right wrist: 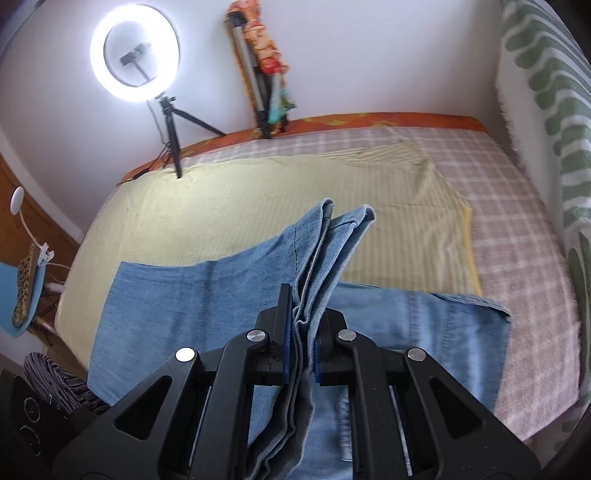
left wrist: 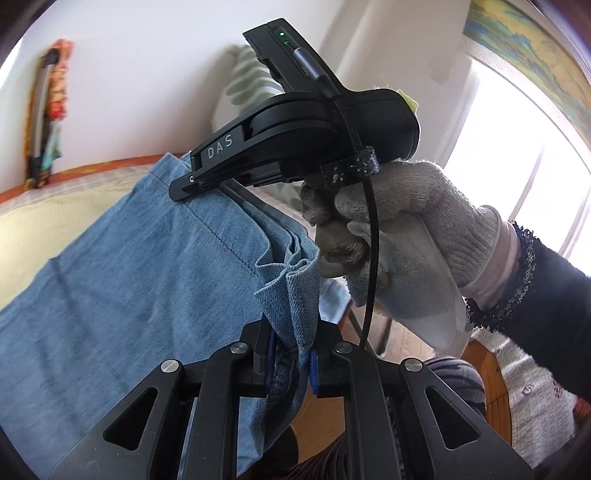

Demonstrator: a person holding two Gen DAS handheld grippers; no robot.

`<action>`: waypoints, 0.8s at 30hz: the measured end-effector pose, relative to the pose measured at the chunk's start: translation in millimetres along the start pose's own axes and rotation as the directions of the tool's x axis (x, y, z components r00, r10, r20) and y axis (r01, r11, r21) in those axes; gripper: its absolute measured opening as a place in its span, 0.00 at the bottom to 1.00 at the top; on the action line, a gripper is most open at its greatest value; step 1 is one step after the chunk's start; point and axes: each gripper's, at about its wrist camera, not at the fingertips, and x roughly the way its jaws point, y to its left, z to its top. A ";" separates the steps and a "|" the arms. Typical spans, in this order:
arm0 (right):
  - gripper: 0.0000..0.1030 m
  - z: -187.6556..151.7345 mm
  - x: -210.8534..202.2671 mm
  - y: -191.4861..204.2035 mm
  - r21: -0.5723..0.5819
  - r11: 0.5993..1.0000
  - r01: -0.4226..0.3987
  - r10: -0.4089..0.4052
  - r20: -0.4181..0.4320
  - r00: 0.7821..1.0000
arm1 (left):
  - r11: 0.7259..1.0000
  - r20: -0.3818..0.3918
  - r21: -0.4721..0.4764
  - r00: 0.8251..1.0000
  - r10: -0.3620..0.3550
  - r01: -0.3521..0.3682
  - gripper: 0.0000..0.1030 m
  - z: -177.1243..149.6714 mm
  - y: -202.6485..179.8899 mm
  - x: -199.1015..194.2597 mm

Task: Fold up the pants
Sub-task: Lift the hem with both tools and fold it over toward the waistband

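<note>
Pinched pants [right wrist: 303, 280] hang before a ring light [right wrist: 135, 55] and tripod [right wrist: 171, 129].

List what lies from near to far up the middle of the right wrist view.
right gripper clamping the pants → yellow sheet → checked bedspread → orange bed edge → white wall

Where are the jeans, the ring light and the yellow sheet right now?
jeans [right wrist: 177, 295]: right wrist view, on the flat denim panel left of the fingers.
ring light [right wrist: 135, 24]: right wrist view, on the glowing ring's top arc.
yellow sheet [right wrist: 240, 192]: right wrist view, on its bare middle behind the denim.
</note>
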 end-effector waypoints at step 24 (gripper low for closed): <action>0.09 -41.9 25.0 -88.4 0.056 0.993 0.108 -0.105 -0.060 0.993 | 1.000 -0.165 0.008 0.986 -0.022 0.024 0.35 29.9 46.0 58.7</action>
